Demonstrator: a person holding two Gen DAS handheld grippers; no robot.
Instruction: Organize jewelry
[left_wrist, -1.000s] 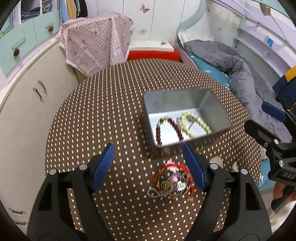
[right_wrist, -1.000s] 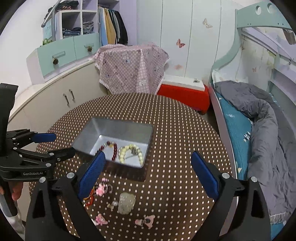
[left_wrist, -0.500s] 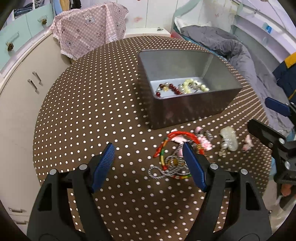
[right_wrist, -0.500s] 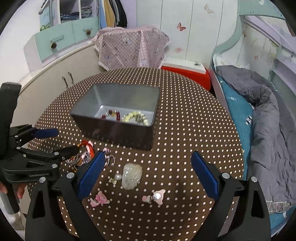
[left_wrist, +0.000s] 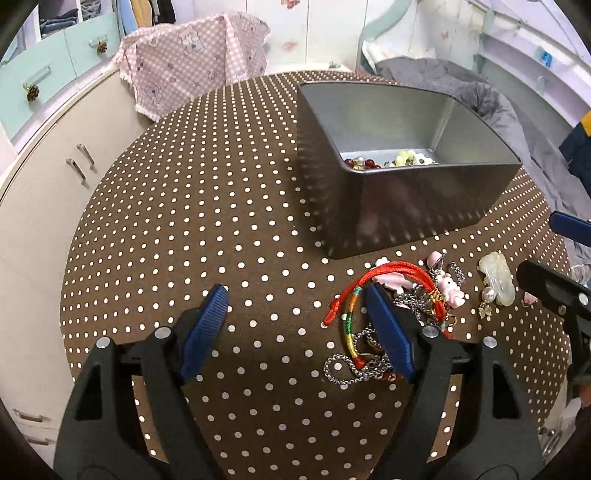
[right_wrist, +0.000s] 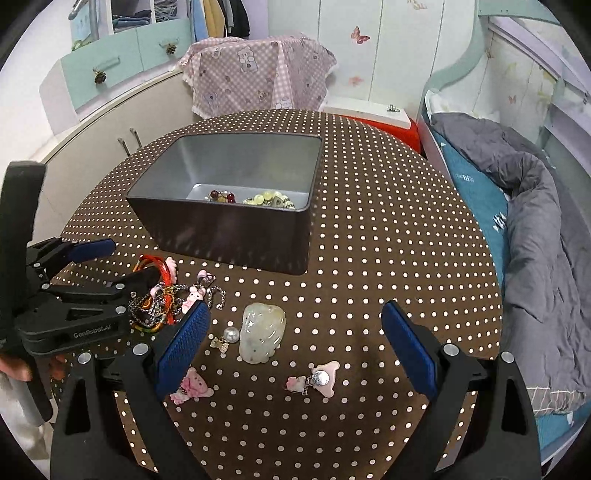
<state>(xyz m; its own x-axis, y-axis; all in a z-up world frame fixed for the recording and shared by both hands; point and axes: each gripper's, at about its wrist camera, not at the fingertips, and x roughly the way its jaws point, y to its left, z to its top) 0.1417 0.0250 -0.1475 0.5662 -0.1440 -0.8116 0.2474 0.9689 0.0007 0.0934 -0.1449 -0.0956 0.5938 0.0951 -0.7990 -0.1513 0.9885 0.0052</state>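
The left gripper (left_wrist: 295, 325) hangs low over the dotted table (left_wrist: 207, 206) with its jaws spread wide, its right finger lying over the tangle of red cord bracelet (left_wrist: 391, 271) and silver chain (left_wrist: 347, 369) just in front of the metal box (left_wrist: 417, 206). The right gripper (right_wrist: 295, 343) is likewise spread and holds nothing, poised above the pale jade pendant (right_wrist: 262, 332). Only the right wrist view shows the two pink charms (right_wrist: 192, 386) nearest the table edge and the left gripper's side profile.
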